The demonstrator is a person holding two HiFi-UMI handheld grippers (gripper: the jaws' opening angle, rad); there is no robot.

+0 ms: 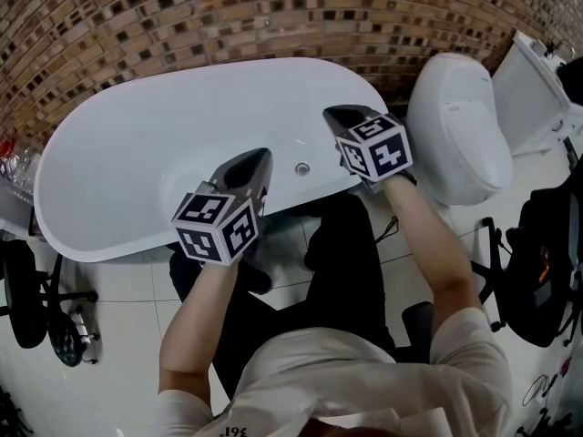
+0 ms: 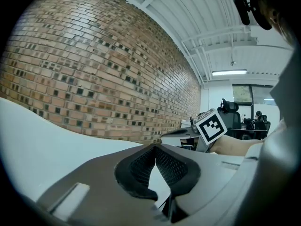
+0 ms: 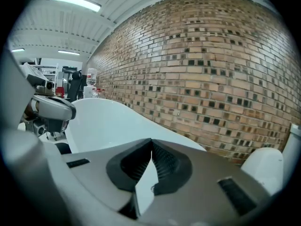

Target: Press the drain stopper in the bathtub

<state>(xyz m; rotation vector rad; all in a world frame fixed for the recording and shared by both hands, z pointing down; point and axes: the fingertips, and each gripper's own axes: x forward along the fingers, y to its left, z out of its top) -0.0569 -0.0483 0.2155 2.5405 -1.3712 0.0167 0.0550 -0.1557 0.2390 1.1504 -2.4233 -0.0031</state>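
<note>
The drain stopper (image 1: pixel 302 167) was a small round disc with a metallic shine, set low in the white bathtub (image 1: pixel 127 153) close under the near rim, roughly midway along its length. It looked like a stiff metal cap, smooth and probably slick, and most likely sprung so that it clicks down under a push. It seemed to need no grasp at all, only a firm, straight press on the middle of its top, since a push at the edge would likely slide off or tilt it. Its finer detail was too small to tell from the head view. The left gripper (image 1: pixel 260 158) hovered over the near rim just to the left of the stopper. Its ribbed fingers (image 2: pixel 171 166) met at the tips with nothing between them. The right gripper (image 1: pixel 337 115) reached out over the tub to the right of the stopper and a little beyond it. Its fingers (image 3: pixel 164 161) were likewise closed together and empty, which would give a blunt point suited to pressing. Neither gripper touched the stopper, and both pointed towards the far rim and the brick wall (image 1: pixel 228 16) rather than down at it. The tub looked dry and bare inside. A white toilet (image 1: pixel 455 126) stood just beside its right end.
</note>
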